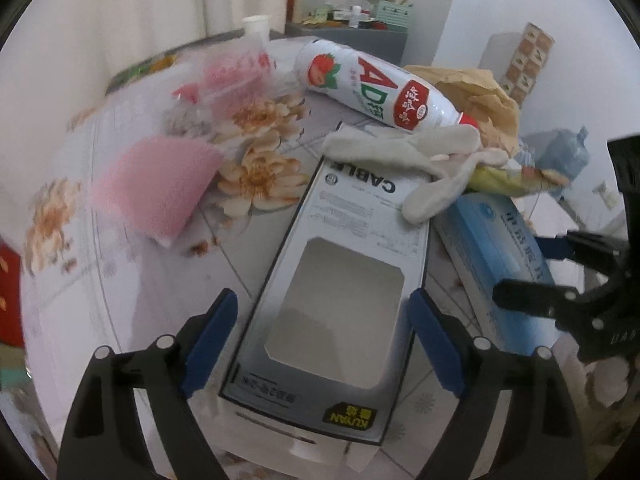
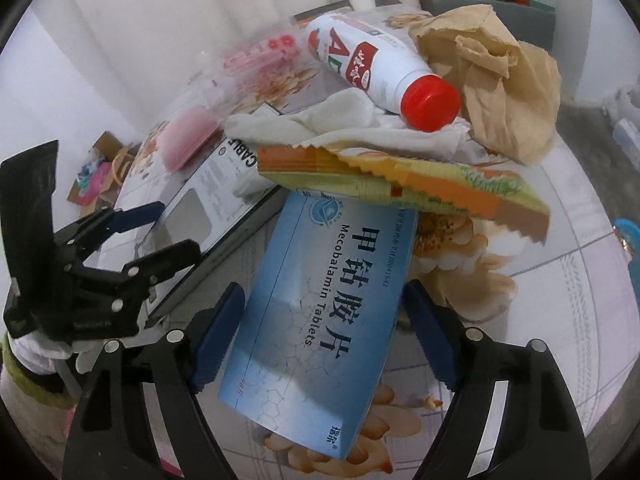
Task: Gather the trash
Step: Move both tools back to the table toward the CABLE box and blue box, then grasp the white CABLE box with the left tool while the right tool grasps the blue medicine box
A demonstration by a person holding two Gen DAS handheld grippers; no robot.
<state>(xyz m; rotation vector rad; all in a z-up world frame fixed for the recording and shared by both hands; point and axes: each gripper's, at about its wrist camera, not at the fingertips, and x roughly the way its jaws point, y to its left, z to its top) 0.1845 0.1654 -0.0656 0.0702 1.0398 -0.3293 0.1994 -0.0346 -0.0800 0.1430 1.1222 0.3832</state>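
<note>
Left gripper (image 1: 322, 340): its blue-padded fingers (image 1: 210, 336) stand spread apart, one on each side of the near end of the grey cable box (image 1: 332, 280), which lies flat on the flowered tabletop (image 1: 120, 280); whether the pads touch the box walls cannot be told. Right gripper (image 2: 322, 336): fingers (image 2: 430, 336) likewise spread, flanking the blue tablet box (image 2: 320, 320), with small gaps visible at both sides. The two boxes lie just beside each other, long edges nearly parallel.

Beyond the fingers the trash forms a heap. A white cloth glove (image 1: 404, 152) drapes over the far end of the cable box. A white drink bottle (image 1: 372, 84) with a red cap (image 2: 430, 102) lies on its side, resting on the glove. Crumpled brown paper (image 2: 496, 76) sits behind the bottle. A flat orange-and-green wrapper (image 2: 400, 180) with serrated edges overlaps the far end of the tablet box.

A pink sponge (image 1: 156, 188) and a clear plastic bag with red print (image 1: 232, 76) lie to the left, both blurred. A white paper cup (image 1: 256, 28) stands at the tabletop's far edge. The far ends of both boxes are hidden under the heap.

Cable box: thin card with a rounded cut-out window. Tablet box: glossy card.
</note>
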